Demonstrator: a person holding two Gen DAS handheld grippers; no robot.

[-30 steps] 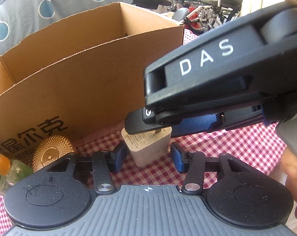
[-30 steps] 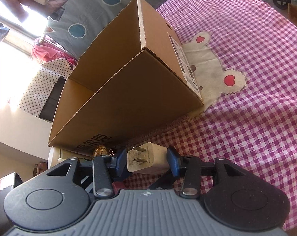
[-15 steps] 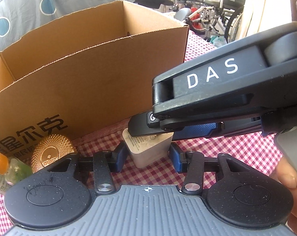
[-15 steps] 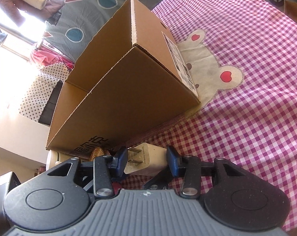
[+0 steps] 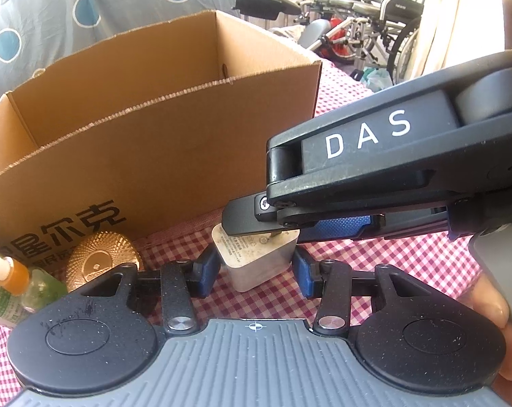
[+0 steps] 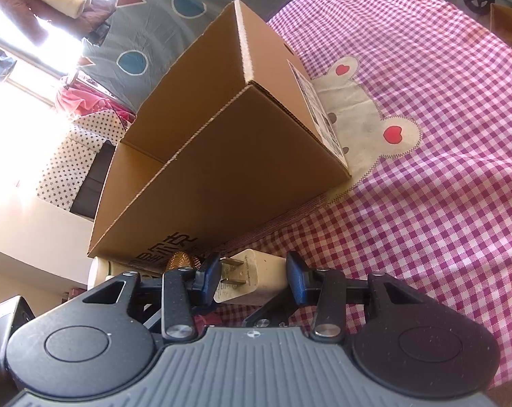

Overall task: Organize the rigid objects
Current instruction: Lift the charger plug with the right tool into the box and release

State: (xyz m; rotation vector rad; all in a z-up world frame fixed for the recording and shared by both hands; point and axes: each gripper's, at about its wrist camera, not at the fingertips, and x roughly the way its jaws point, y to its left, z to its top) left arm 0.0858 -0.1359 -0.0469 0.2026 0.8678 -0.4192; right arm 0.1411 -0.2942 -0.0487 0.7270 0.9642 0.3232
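A white charger plug [image 5: 256, 261] sits between the blue pads of my left gripper [image 5: 255, 270], which press on its two sides. My right gripper reaches in from the right, and one of its black fingers [image 5: 245, 218] lies over the plug's prong end. In the right wrist view the charger plug [image 6: 262, 278] spans my right gripper [image 6: 252, 278]. Its prongs meet the left pad and its back meets the right pad. An open cardboard box [image 5: 154, 156] stands just behind the plug. I cannot tell whether the plug touches the cloth.
A gold ribbed round object [image 5: 100, 261] and a bottle with an orange cap [image 5: 8, 288] stand by the box's front left. A pink checked tablecloth [image 6: 425, 169] with a bear patch stretches right of the box [image 6: 222, 176]. Wheelchairs [image 5: 374, 17] stand beyond. A hand [image 5: 490, 302] holds the right gripper.
The right gripper's pads have drawn slightly closer onto the plug, and the plug's prongs now reach the left pad. Both hands have stayed almost in place.
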